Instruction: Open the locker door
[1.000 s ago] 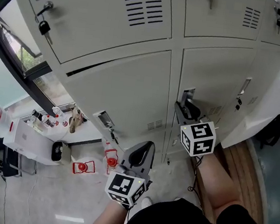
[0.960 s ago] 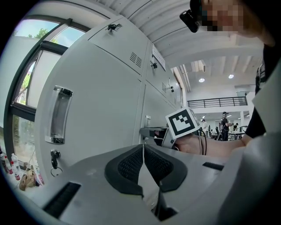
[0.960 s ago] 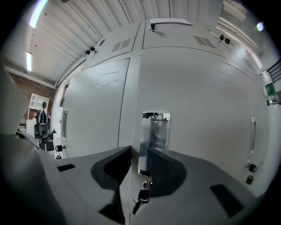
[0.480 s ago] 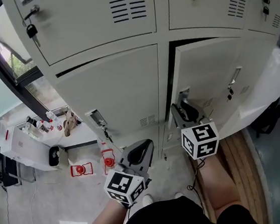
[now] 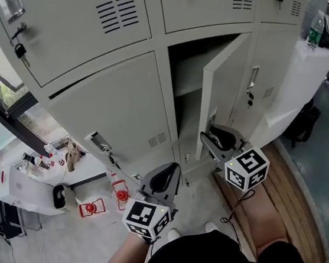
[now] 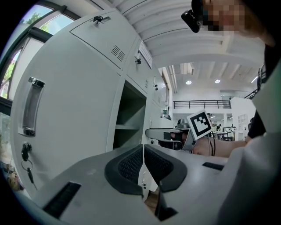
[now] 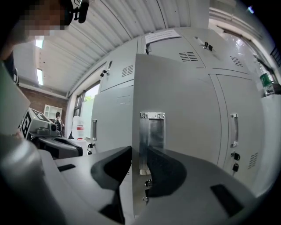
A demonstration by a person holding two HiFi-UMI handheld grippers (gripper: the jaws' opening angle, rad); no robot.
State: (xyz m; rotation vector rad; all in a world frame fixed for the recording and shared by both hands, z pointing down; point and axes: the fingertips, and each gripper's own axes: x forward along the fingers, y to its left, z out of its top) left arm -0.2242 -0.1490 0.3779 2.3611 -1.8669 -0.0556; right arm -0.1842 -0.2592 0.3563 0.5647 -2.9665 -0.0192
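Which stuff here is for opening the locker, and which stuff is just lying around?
For the job: locker door, its metal handle, right gripper clamped on the door.

Just lying about: red things on the floor, bottle, keys in another locker, left gripper (shut, empty).

Locker door (image 5: 223,87) between right tongs (image 5: 210,135)

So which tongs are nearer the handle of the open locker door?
Right. The right tongs grip the door at its handle; the left tongs, shut, hang apart to its left.
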